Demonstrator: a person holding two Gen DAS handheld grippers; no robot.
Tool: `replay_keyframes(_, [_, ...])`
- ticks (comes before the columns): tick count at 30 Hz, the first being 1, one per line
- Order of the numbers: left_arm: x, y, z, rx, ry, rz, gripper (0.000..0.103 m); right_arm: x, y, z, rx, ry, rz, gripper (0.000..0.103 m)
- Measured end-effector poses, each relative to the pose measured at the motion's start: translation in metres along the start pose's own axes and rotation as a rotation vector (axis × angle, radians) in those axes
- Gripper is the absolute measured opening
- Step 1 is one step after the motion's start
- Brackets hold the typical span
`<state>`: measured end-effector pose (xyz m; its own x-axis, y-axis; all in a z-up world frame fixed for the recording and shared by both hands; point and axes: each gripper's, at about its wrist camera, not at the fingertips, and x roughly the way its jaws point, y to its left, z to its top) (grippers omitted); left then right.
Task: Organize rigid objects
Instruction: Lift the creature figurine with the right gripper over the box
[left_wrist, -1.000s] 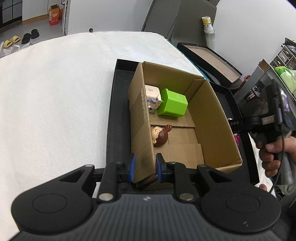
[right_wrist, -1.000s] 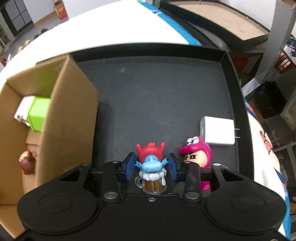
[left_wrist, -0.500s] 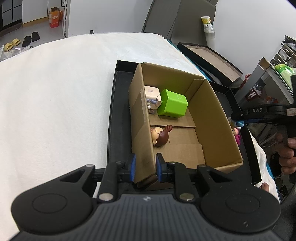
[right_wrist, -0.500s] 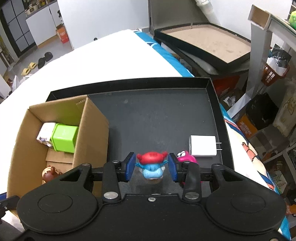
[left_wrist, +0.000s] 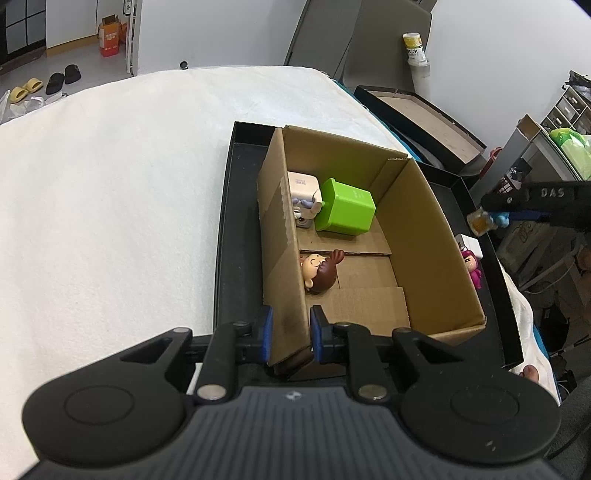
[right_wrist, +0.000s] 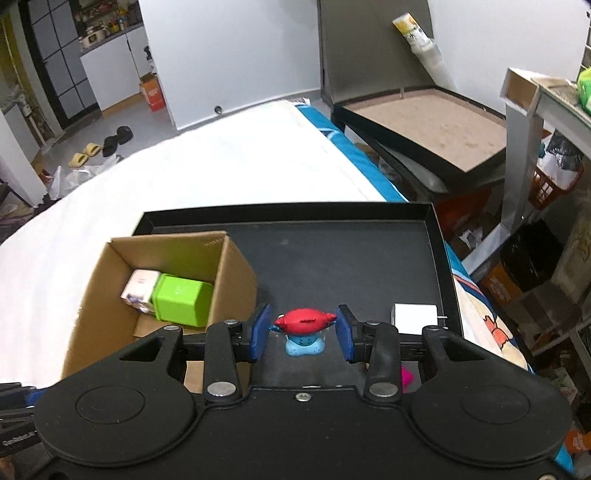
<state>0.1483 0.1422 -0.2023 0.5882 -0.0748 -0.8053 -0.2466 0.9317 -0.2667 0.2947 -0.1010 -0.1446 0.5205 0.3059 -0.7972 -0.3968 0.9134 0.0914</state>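
Two grippers in play, and both have something pinched. The left gripper (left_wrist: 289, 339) is clamped tight on the near corner of the cardboard box (left_wrist: 436, 236), one blue pad outside the wall, one inside, the wall squeezed between them. The box sits in the black tray (left_wrist: 236, 236) on the white cloth (left_wrist: 110, 206).

Inside the box: a green cube (left_wrist: 345, 212) lies against a cream-coloured block (left_wrist: 303, 186) at the far end, and a brown-haired figure head (left_wrist: 319, 271) rests tight against the left wall, its body hidden by that wall. A small grey piece below the cream block is too small to name.

Over on the right, the right gripper (right_wrist: 301, 332) holds the red-and-blue figure (right_wrist: 303, 328), jaws only partly apart, pads on the red arms. It hangs above the bare tray floor (right_wrist: 332, 258), beside the box wall (right_wrist: 232, 284). From the right wrist view the figure's lower part is cut off by the gripper body; from the left wrist view the amber mug base (left_wrist: 479, 223) peeks out under the black frame.

Down on the tray, the white charger (right_wrist: 413, 317) is half covered by the gripper, and the pink figure (left_wrist: 472, 266) shows only head and shoulder past the box rim. A fingertip (left_wrist: 532, 373) pokes in at the tray's near corner.
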Motion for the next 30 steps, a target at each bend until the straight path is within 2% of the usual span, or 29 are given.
replay_keyframes(13, [-0.002,-0.004,0.000,0.019,-0.002,-0.008,0.020,-0.018,0.041,0.012,-0.100,-0.070,0.085,0.038])
replay_keyframes(30, [0.001,-0.004,0.001,0.015,0.006,-0.017,0.020,0.011,0.073,0.020,-0.171,-0.069,0.119,0.038])
